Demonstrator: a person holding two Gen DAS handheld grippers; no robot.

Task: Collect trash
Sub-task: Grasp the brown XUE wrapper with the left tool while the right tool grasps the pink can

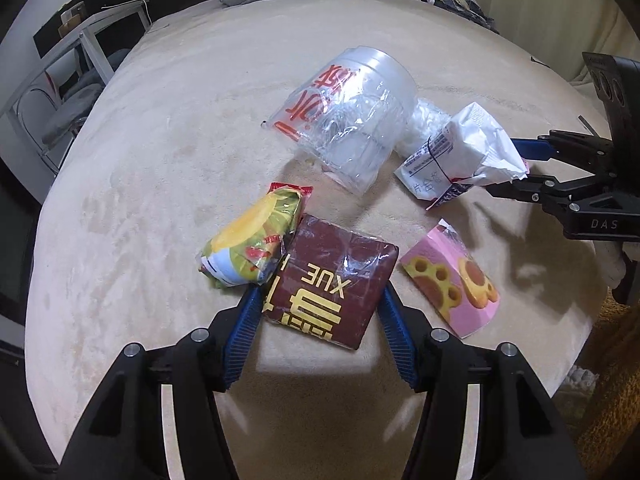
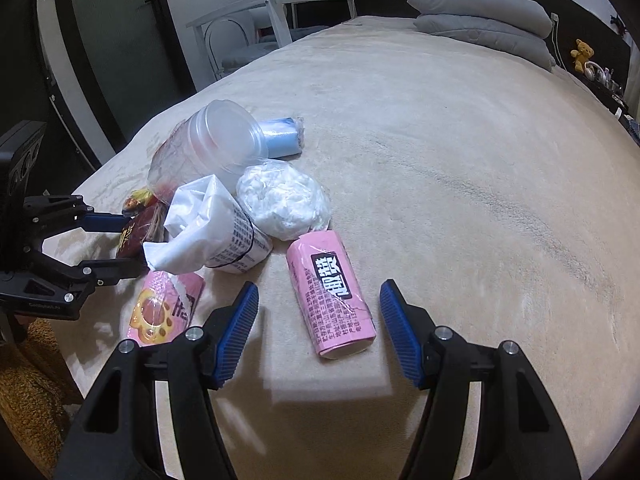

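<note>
My left gripper [image 1: 320, 292] stands open over a maroon packet [image 1: 332, 284] that lies flat on the bed between its blue pads [image 1: 244, 320]. My right gripper [image 2: 319, 287] is open too, its fingers on either side of a pink roll-shaped packet [image 2: 332, 300] with gaps on both sides. Around them lie a yellow-green snack wrapper [image 1: 252, 240], a pink cookie wrapper [image 1: 452, 280], a white paper packet [image 2: 212, 224], a clear jar in a printed bag [image 1: 348, 120], a bag of white stuff [image 2: 284, 200] and a blue roll [image 2: 280, 136].
Everything lies on a beige blanket [image 2: 460, 160] covering a bed. Grey pillows [image 2: 480, 16] are stacked at the far end. A white table and chair [image 2: 272, 12] stand beside the bed. Brown fuzzy fabric [image 2: 24, 380] hangs past the near bed edge.
</note>
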